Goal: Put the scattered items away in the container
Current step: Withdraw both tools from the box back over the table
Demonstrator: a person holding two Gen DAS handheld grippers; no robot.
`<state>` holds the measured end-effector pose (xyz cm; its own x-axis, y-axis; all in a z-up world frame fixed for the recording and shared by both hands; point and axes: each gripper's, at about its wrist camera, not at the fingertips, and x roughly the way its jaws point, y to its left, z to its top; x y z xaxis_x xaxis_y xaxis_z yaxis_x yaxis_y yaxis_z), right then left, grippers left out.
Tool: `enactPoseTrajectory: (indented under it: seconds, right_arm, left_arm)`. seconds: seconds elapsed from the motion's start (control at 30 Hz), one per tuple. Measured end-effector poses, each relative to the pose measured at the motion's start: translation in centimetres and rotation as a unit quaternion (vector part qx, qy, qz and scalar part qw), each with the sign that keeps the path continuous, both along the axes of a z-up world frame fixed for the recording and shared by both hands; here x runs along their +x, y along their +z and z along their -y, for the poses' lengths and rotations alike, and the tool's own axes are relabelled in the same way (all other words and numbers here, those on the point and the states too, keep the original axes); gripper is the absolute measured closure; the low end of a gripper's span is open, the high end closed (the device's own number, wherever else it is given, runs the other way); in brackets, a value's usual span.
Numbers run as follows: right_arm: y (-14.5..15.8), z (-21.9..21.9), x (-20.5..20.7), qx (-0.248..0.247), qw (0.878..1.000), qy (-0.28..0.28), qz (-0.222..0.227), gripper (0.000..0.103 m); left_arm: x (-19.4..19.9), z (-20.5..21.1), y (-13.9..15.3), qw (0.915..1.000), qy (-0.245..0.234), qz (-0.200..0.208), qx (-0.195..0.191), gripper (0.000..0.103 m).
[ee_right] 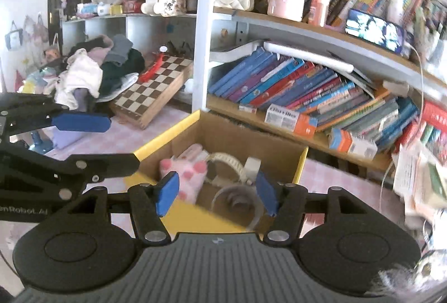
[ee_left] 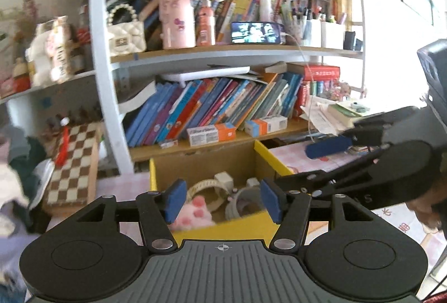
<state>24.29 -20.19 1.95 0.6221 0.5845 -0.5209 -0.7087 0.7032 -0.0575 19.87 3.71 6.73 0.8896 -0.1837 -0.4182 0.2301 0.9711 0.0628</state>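
Observation:
A cardboard box with a yellow rim (ee_left: 261, 148) (ee_right: 167, 132) stands on the pink checked table below the bookshelf. Inside lie a pink plush paw (ee_left: 195, 212) (ee_right: 190, 171), a cream patterned tape roll (ee_left: 206, 187) (ee_right: 226, 160), a small white piece (ee_left: 223, 178) (ee_right: 252, 164) and a clear tape roll (ee_left: 245, 201) (ee_right: 237, 199), which looks blurred. My left gripper (ee_left: 222, 201) (ee_right: 123, 141) hovers open over the box's near left side. My right gripper (ee_right: 217, 195) (ee_left: 292, 164) hangs open above the near right side, holding nothing.
A bookshelf (ee_left: 212, 148) packed with leaning books and small cartons rises right behind the box. A chessboard (ee_left: 74, 163) (ee_right: 152, 92) leans at the left beside a pile of clothes (ee_right: 92, 71). Loose papers (ee_right: 413, 177) lie to the right.

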Motion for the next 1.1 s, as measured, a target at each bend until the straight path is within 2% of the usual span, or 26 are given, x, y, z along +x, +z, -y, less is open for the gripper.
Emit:
enactPoseTrajectory:
  seconds: [0.13,0.23,0.4,0.57,0.7,0.93,1.07,1.1]
  right_arm:
    - [-1.9,2.5,-2.7,0.019,0.999,-0.015,-0.031,0.044]
    - [-3.6,4.0,-4.7,0.008,0.999,-0.012,-0.051,0.044]
    - [-5.4,5.6,-7.3,-0.013,0.997,-0.002,-0.071,0.044]
    - [-5.3,5.8,-9.2,-0.015,0.998,0.004,-0.065,0.044]
    - [-5.6,5.9,-10.9,-0.012,0.998,-0.006,-0.061,0.038]
    - [-7.1,4.9,-13.5,-0.028,0.997,-0.019,-0.071,0.038]
    - [-7.1,4.0,-14.3,-0.031,0.997,-0.038,-0.067,0.033]
    - [-7.2,3.9,-14.4,-0.032,0.996,-0.045,-0.068,0.031]
  left_arm:
    - [-3.2,1.1,-1.4,0.9988,0.046,-0.02,0.002,0.04]
    - [-5.5,1.8,-2.4,0.997,0.066,-0.039,0.006,0.035]
    - [-8.3,2.4,-3.5,0.9943,0.083,-0.066,0.012,0.035]
    - [-10.3,2.2,-3.6,0.9918,0.107,-0.07,0.011,0.032]
    - [-11.8,1.6,-4.0,0.9899,0.122,-0.071,0.01,0.032]
    - [-13.0,0.3,-4.7,0.9911,0.102,-0.083,0.018,0.031]
    - [-13.4,-0.1,-5.1,0.9923,0.089,-0.082,0.027,0.024]
    - [-13.6,-0.2,-5.3,0.9925,0.084,-0.084,0.026,0.02]
